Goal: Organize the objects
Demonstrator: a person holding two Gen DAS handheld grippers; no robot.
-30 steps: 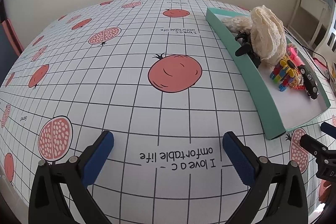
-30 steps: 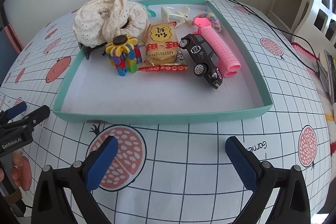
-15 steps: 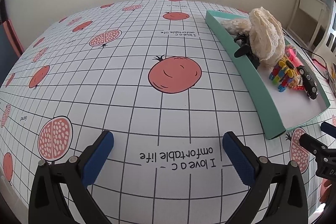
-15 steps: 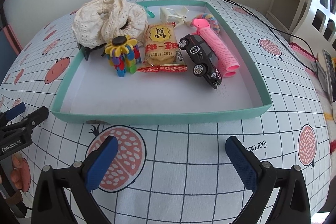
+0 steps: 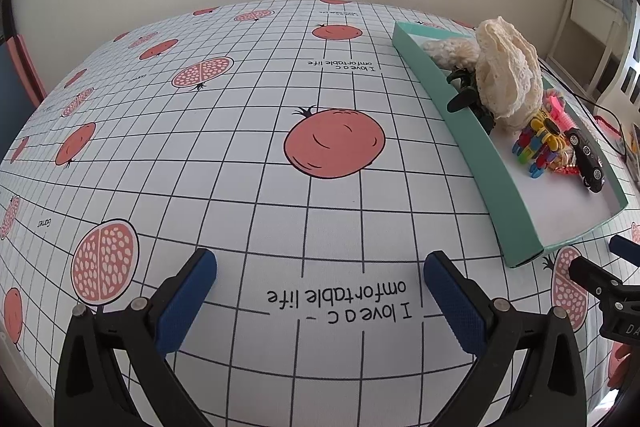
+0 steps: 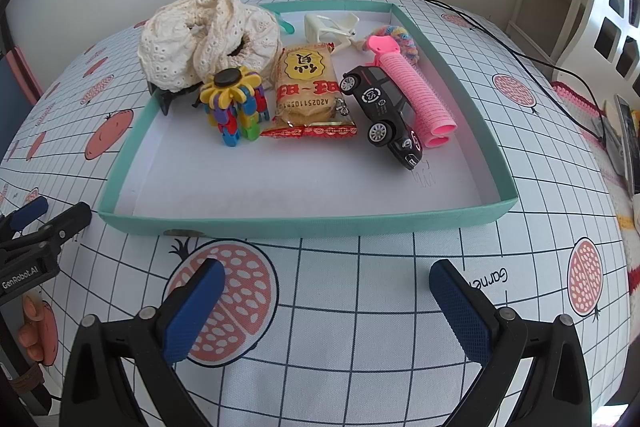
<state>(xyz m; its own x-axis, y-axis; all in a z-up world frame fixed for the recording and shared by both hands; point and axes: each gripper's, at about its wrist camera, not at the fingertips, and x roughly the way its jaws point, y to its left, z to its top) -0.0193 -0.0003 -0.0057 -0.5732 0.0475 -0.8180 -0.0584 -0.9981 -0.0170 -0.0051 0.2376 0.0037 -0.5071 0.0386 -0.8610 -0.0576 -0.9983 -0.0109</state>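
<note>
Teal tray (image 6: 304, 225), holding toy car (image 6: 386, 109), snack packet (image 6: 306, 87), block toy (image 6: 234, 105) and pink roller (image 6: 412, 89) toward its far side. We held right gripper (image 6: 326, 307) and left gripper (image 5: 320, 299) before its near wall, both spread wide, empty. We judged a straight reach over that wall best.

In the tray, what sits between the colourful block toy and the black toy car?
The right wrist view shows a yellow snack packet lying flat between the block toy and the toy car, beside both.

table (image 6: 360, 307) under grid-and-pomegranate cloth (image 5: 280, 187) — on it, a teal tray (image 6: 304, 226)
</note>
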